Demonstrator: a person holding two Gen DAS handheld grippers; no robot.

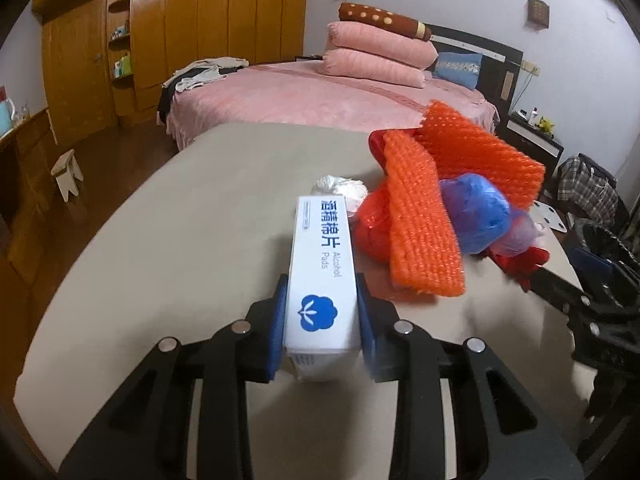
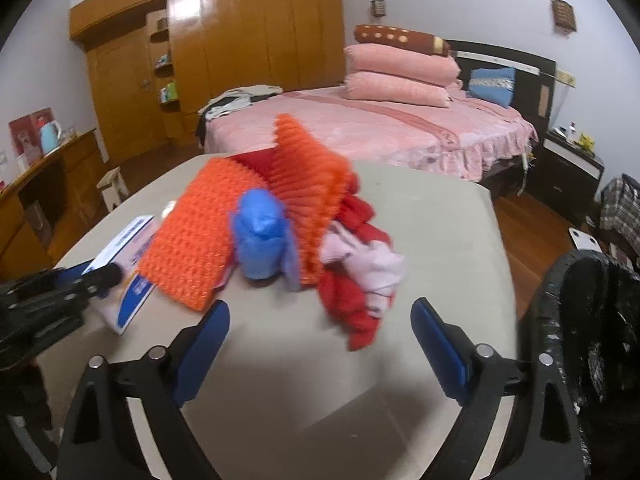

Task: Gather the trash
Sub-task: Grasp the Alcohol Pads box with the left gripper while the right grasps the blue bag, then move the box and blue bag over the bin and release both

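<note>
Trash heap sits mid-desk (image 1: 168,216): orange foam net (image 1: 424,236) draped over red bag (image 2: 352,300), blue bag (image 1: 476,216) and pink bag (image 2: 372,268) tucked in, white wad (image 1: 340,188) just behind; pink bed (image 1: 312,96) and wood wardrobe (image 1: 208,20) beyond, black-lined bin (image 2: 588,336) off desk's right edge. Left tongs (image 1: 322,312) narrow, blue pads clamped on both sides of white alcohol-pads box (image 1: 322,272), box just left of heap w/ far end pointing at the wad. Right tongs (image 2: 320,328) wide, nothing between, angled down at heap's near edge, red bag closest.

Dim, soft light (fisheye-warped edges)
</note>
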